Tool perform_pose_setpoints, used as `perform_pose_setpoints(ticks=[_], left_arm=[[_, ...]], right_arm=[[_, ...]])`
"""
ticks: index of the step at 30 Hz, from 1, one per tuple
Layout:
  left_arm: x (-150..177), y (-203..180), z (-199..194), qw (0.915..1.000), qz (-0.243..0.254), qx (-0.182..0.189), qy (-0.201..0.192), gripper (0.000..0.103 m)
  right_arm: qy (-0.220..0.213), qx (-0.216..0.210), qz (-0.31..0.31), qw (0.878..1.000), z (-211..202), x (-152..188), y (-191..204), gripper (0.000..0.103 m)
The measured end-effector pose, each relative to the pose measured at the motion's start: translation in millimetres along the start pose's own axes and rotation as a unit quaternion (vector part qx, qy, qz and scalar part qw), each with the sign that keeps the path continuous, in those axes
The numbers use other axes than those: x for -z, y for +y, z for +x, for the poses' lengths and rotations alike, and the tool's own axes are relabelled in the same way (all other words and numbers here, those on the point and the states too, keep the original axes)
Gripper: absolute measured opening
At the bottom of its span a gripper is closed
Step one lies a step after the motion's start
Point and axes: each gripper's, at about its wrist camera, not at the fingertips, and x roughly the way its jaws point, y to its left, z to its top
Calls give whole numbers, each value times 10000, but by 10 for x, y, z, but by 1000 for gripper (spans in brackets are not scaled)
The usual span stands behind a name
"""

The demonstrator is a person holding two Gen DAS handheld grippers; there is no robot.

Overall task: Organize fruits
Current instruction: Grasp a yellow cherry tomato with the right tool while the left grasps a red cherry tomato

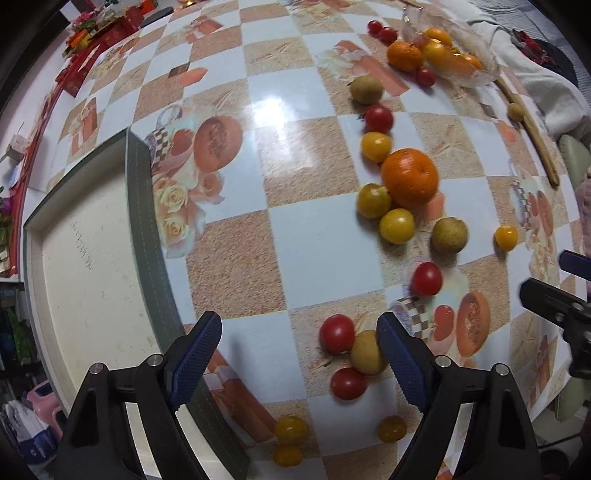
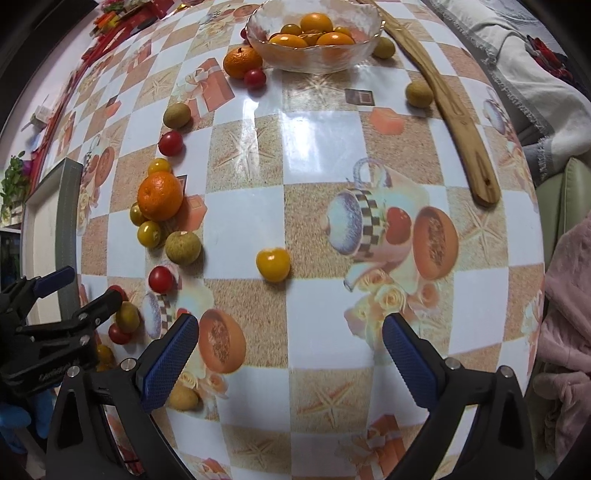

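both tools gape; right tool (image 2: 290,347) above lone yellow fruit (image 2: 273,264), seemingly.

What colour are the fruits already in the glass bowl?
Orange and yellow-orange, clearest in the right wrist view: glass bowl.

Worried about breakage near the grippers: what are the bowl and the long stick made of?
Bowl: likely clear glass, rippled and glossy; the fruit shows through its wall. Stick: seemingly wood, tan with visible grain, matte.
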Motion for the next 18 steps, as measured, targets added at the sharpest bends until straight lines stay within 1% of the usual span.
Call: perform_pose_setpoints(ticks=[1, 2, 3, 6, 7, 8, 9, 11, 13, 15, 16, 18], left_arm=[[7, -45, -21, 9999, 83, 21, -78, 88], [11, -81, -28, 9998, 158, 26, -112, 88], [21, -134, -30, 9996, 250, 23, -139, 88], [41, -269, -1, 9989, 437, 9, -161, 88], [47, -301, 14, 9988, 460, 9, -155, 88], [56, -330, 31, 9988, 469, 18, -154, 88], [62, -349, 42, 9988, 459, 26, -154, 88], [70, -394, 66, 9989, 437, 56, -146, 88], [11, -581, 118, 9988, 453, 49, -167, 88], [-1, -653, 147, 9986, 488, 36, -193, 88], [13, -775, 136, 9986, 497, 26, -203, 88], [-24, -879, 173, 9986, 485, 27, -225, 88]], right_arm=[[9, -8, -33, 10000, 27, -17, 5, 99], [26, -9, -58, 10000, 56, -33, 10, 95], [46, -14, -75, 10000, 88, -55, 23, 90], [142, -74, -127, 9998, 214, -123, 64, 80], [145, -83, -146, 9998, 240, -140, 76, 78], [145, -113, -163, 9997, 265, -151, 88, 73], [138, -138, -186, 9996, 288, -174, 104, 70], [56, -105, -270, 9996, 293, -216, 139, 68], [4, -59, -342, 9994, 305, -262, 188, 62], [-53, -57, -397, 9992, 304, -296, 211, 46], [-61, -29, -425, 9991, 306, -316, 226, 43], [-61, -55, -451, 9989, 313, -352, 223, 35]])
